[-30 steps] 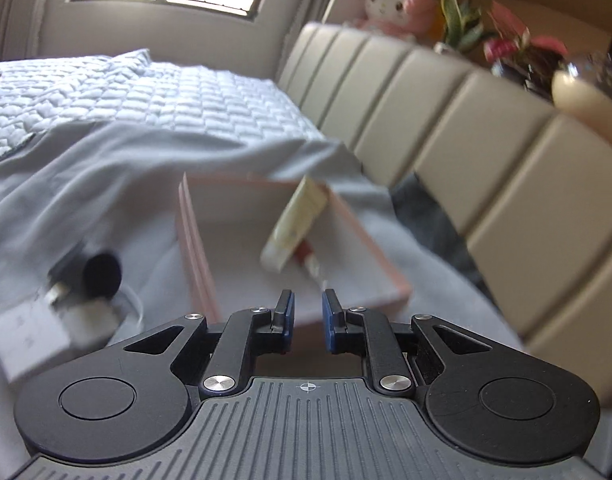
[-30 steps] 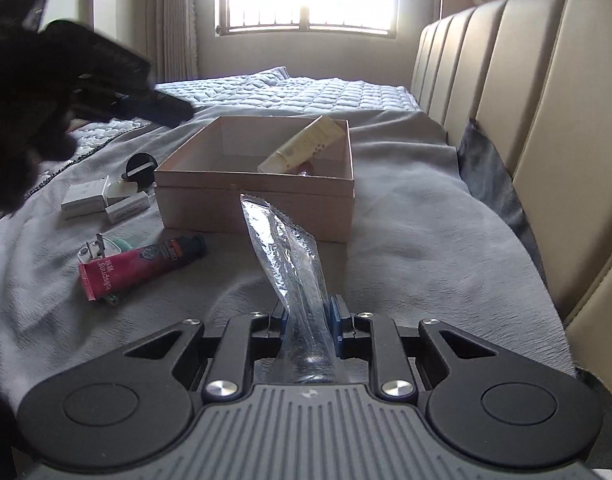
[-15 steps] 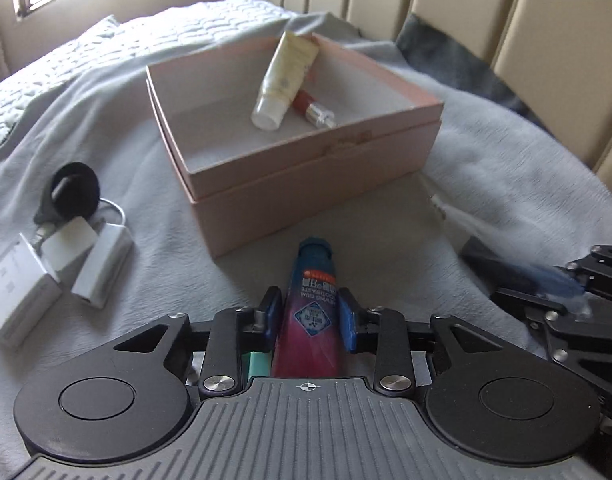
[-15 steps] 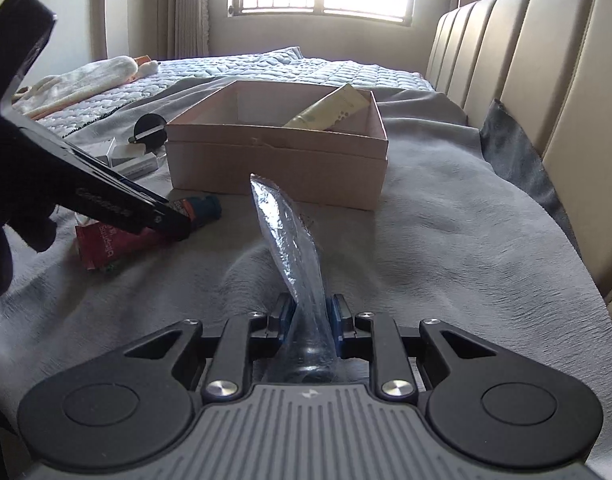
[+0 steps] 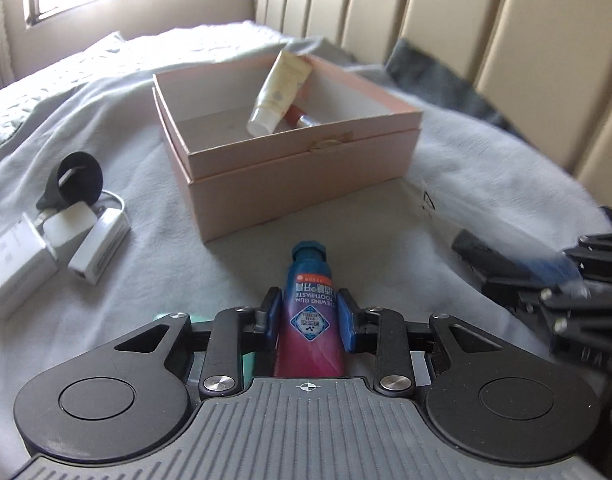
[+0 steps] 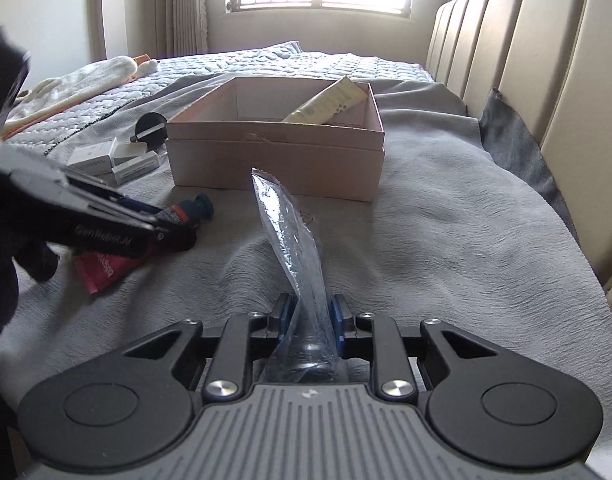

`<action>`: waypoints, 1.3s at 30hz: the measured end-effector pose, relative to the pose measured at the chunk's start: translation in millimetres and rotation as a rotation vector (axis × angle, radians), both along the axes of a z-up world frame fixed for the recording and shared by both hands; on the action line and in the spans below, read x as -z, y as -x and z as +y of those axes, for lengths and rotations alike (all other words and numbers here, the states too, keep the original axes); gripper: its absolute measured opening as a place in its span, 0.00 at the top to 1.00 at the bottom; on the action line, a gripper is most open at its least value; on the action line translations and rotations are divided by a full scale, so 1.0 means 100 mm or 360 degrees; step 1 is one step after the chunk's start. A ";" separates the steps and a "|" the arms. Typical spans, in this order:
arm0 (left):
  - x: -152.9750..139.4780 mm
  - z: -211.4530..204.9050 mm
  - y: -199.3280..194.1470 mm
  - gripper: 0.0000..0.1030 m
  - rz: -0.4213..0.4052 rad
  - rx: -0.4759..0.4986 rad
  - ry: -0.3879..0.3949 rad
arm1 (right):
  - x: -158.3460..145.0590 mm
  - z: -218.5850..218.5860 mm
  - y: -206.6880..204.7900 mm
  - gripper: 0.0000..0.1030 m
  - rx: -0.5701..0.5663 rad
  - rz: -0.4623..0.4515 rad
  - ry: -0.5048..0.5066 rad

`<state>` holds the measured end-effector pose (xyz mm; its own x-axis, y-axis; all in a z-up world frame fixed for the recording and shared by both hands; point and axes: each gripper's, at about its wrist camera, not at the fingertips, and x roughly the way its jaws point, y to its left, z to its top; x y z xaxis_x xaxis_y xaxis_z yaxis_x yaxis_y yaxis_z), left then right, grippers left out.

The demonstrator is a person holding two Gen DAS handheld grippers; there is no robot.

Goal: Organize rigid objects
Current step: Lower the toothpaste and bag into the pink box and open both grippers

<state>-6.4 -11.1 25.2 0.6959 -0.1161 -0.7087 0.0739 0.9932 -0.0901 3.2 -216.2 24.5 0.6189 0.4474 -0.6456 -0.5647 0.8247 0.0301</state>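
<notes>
Toothpaste tube [image 5: 311, 316]: soft pink plastic, ribbed blue cap.

The red tube [image 5: 297, 117] lies half hidden under the cream tube [image 5: 280, 90]; the right gripper [image 5: 562, 276] is blurred.

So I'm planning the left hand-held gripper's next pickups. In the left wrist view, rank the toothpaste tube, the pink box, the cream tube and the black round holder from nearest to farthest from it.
1. Toothpaste tube: between the left hand-held gripper fingers, on the grey blanket.
2. Pink box: straight ahead, past the tube's cap.
3. Black round holder: off to the left; too close to call against the box.
4. Cream tube: inside the box, leaning on its far wall.
</notes>
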 end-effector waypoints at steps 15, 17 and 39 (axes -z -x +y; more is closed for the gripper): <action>-1.26 0.36 -0.01 0.68 -0.0546 0.0022 0.0317 | -1.22 -0.08 -0.33 0.80 -0.0012 -0.0329 -0.0250; -1.51 0.47 -0.26 0.68 -0.0618 -0.0010 0.0340 | -1.41 0.05 -0.62 0.80 -0.0010 -0.0319 -0.0316; -0.27 1.82 0.43 0.74 -0.0355 -0.0724 0.0467 | -0.32 0.79 -0.15 0.37 -0.0169 -0.0181 -0.0017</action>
